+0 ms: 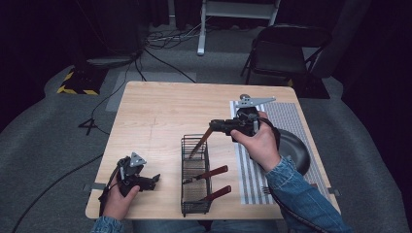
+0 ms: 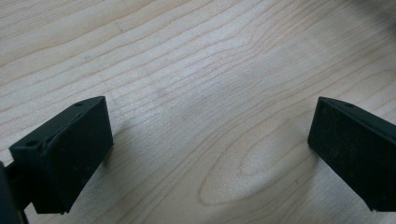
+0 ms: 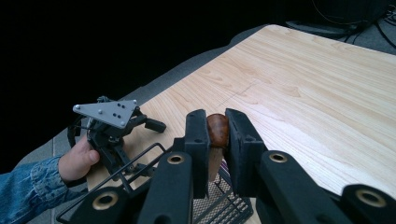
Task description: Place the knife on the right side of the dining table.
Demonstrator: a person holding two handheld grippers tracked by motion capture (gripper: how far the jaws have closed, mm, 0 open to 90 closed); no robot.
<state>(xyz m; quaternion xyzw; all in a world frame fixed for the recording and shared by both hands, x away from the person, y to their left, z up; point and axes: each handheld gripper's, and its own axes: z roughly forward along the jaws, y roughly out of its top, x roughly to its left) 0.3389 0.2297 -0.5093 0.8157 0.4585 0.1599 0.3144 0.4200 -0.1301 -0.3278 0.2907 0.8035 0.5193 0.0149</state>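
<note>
With two wooden-handled utensils [image 1: 210,174] already lying in the wire basket [image 1: 195,206]; right gripper [image 3: 217,135] clamped on a third utensil's handle [image 3: 217,129], tip inside the basket, not yet released; left gripper [image 2: 210,140] wide open, empty, over the table [image 2: 196,56].

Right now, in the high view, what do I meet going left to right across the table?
Left gripper → wire basket holding brown-handled utensils → right gripper, shut on a utensil handle → striped mat → dark plate.
</note>
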